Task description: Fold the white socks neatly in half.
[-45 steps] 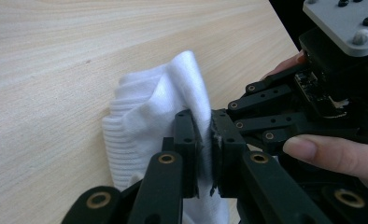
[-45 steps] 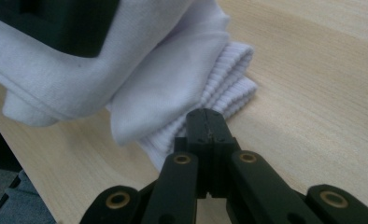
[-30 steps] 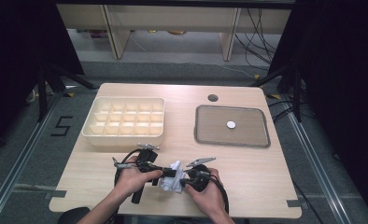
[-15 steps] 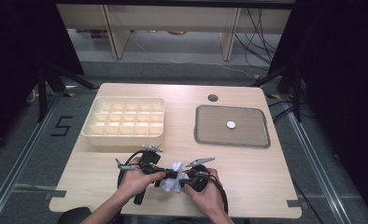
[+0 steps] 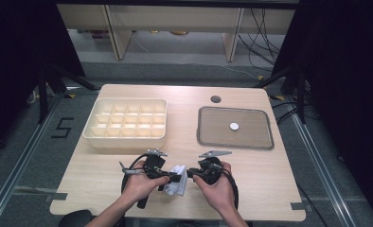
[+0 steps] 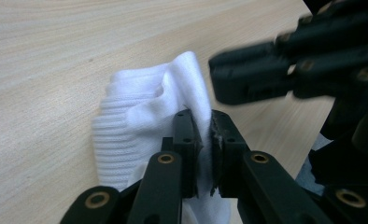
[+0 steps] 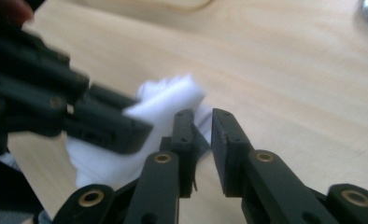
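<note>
The left tool pinches a fold of the white sock, which sits bunched on the desk near its front edge. The right tool has just been opening; its jaws stand slightly apart, the cloth just beyond them, unpinched. Likely mid-fold: next, regrip a free edge.

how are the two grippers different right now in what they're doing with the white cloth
The left gripper is clamped shut on a fold of the white cloth; the right gripper has just been opening, with a gap between its jaws and no cloth pinched there. In the high view the left gripper comes at the cloth from the left, the right gripper from the right. Both are black, hand-held, and meet at the cloth near the table's front edge.
</note>
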Tool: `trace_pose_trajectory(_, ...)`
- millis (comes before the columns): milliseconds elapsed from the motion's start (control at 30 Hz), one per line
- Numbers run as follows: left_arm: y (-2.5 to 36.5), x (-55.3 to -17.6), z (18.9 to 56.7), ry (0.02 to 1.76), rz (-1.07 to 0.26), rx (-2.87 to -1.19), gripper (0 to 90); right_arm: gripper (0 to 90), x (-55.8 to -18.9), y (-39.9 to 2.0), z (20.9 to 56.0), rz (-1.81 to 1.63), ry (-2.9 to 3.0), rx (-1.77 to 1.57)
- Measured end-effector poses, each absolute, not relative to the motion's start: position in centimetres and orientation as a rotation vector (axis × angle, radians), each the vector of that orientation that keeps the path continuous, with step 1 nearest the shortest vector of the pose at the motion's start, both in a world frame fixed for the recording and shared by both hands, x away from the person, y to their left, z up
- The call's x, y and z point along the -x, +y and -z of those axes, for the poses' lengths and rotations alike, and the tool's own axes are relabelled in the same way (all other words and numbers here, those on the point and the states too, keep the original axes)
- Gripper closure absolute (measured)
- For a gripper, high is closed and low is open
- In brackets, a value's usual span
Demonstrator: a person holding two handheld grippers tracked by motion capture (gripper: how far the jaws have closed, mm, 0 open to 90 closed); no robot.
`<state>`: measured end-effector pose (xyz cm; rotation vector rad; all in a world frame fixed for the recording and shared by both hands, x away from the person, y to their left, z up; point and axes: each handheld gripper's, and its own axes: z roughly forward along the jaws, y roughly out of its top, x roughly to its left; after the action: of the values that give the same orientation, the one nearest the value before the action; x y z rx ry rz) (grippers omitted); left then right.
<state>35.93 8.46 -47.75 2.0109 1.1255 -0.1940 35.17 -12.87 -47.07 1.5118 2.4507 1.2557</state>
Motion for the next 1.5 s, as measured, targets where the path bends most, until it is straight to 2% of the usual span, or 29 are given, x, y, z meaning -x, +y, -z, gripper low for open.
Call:
trace_pose_trajectory(200,8.2,-35.8,47.8,1.122,0.164,-2.032,81.2,71.6,-36.0,-12.6,46.2,-1.281,2.402,-1.558)
trace_pose_trajectory(467,8.0,-35.7,48.0,1.107,0.152,-2.025,80.8,62.4,-36.9,-11.9,46.9,-1.303,2.404,-1.654)
trace_pose_trajectory(633,8.0,-35.7,47.9,1.104,0.147,-2.044,80.6,60.9,-37.1,-11.8,47.1,-1.305,2.408,-1.702)
trace_pose_trajectory(700,7.9,-35.7,48.0,1.098,0.154,-2.032,80.5,62.1,-37.2,-11.7,47.3,-1.314,2.426,-1.699)
trace_pose_trajectory(967,7.8,-35.7,48.1,1.098,0.149,-2.033,80.1,81.7,-37.2,-11.6,47.5,-1.293,2.486,-1.69)
trace_pose_trajectory(1300,9.4,-34.9,45.8,1.058,0.136,-1.946,72.3,84.0,-37.4,-12.0,48.0,-1.267,2.493,-1.674)
trace_pose_trajectory(1400,10.1,-34.8,45.8,1.08,0.132,-1.941,72.4,84.1,-37.4,-12.1,48.1,-1.243,2.49,-1.659)
trace_pose_trajectory(1500,10.1,-34.7,46.5,1.088,0.181,-1.958,74.2,84.0,-37.3,-12.0,48.1,-1.244,2.489,-1.671)
